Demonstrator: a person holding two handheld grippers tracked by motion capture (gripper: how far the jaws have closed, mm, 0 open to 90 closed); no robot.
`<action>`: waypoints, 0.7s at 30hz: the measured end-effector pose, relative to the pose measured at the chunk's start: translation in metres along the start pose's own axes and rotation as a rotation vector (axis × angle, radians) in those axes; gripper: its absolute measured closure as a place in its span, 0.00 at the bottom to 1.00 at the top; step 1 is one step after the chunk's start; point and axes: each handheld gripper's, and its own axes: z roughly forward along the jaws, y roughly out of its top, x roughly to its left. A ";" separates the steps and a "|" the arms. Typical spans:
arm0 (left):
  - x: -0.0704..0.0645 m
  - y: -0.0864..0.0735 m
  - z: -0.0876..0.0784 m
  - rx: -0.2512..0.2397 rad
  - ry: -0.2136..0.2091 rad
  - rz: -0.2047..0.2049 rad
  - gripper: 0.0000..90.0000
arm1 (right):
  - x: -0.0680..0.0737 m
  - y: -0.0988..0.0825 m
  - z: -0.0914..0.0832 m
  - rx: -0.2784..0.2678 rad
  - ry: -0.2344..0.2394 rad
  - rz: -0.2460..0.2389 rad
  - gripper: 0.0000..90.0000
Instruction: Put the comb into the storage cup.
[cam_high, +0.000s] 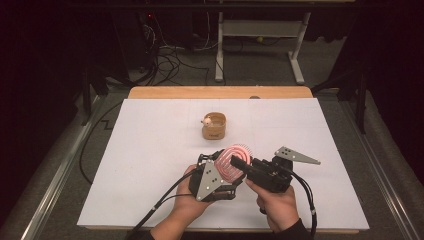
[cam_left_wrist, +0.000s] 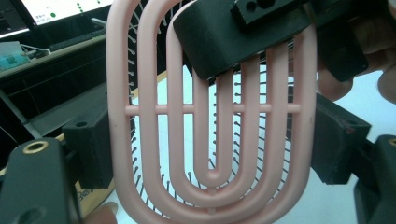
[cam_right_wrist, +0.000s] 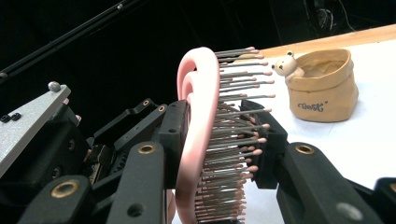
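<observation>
pink brush (cam_high: 235, 160) up off table, clamped by left gripper (cam_high: 223, 172) | right gripper (cam_high: 243, 161) closed across it too | tan pot (cam_high: 214, 126) untouched (goal unknown, progress anyone's guess)

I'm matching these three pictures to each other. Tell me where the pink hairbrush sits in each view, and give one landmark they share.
High view: the pink hairbrush is low centre, held up between both grippers.
Left gripper view: its looped pink back spans the frame, a black finger of the other gripper crossing its top.
Right gripper view: edge-on at centre, bristles pointing right.
Shared landmark: the white table, also seen at and.
</observation>
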 end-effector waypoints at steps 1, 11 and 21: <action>0.000 0.000 0.000 -0.001 -0.002 -0.001 0.20 | 0.000 0.000 0.000 -0.002 -0.001 -0.004 0.72; 0.002 0.000 0.000 -0.001 -0.025 -0.018 0.19 | 0.003 0.001 0.000 -0.008 0.012 -0.031 0.73; 0.006 0.000 0.000 0.007 -0.063 -0.068 0.19 | 0.004 0.001 0.000 -0.014 0.015 -0.040 0.73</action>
